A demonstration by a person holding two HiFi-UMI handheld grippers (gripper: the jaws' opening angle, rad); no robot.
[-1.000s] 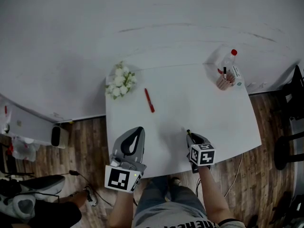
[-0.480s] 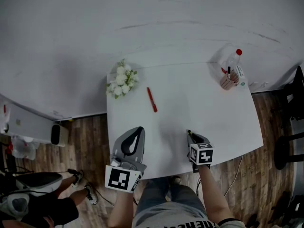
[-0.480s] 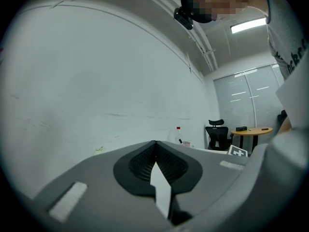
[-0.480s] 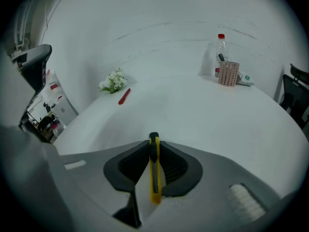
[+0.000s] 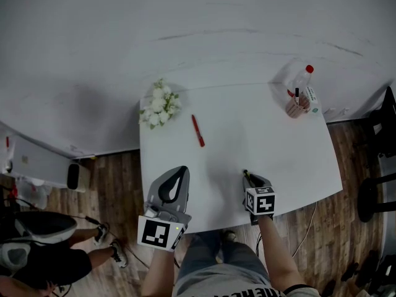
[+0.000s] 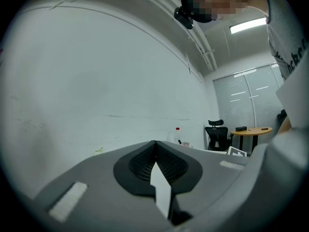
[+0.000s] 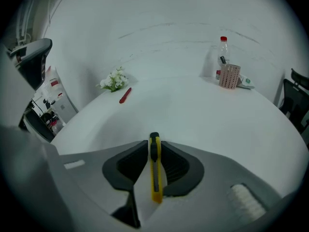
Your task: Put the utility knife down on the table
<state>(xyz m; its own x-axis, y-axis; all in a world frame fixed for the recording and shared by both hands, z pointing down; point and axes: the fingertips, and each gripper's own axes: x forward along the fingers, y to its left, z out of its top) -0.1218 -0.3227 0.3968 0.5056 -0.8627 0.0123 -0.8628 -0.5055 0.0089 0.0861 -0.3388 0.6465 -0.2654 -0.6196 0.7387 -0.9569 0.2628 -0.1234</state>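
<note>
A yellow utility knife [image 7: 155, 170] with a black slider is clamped between the jaws of my right gripper [image 7: 154, 151], its tip pointing out over the white table [image 7: 203, 115]. In the head view the right gripper [image 5: 247, 177] hovers over the table's near edge, and the knife's dark tip [image 5: 245, 172] pokes out ahead of it. My left gripper [image 5: 176, 184] sits over the near left part of the table with its jaws shut and nothing between them. In the left gripper view the left gripper [image 6: 155, 151] points up at the white wall.
A red pen [image 5: 197, 130] lies mid-left on the table, beside a white flower bunch [image 5: 157, 103] at the back left corner. A pen cup [image 5: 296, 106] and a red-capped bottle [image 5: 303, 77] stand at the back right. Office chairs [image 5: 378, 159] stand to the right on the wood floor.
Both grippers have barely shifted; the right one holds the knife as before. A person at the lower left of the floor has moved.
</note>
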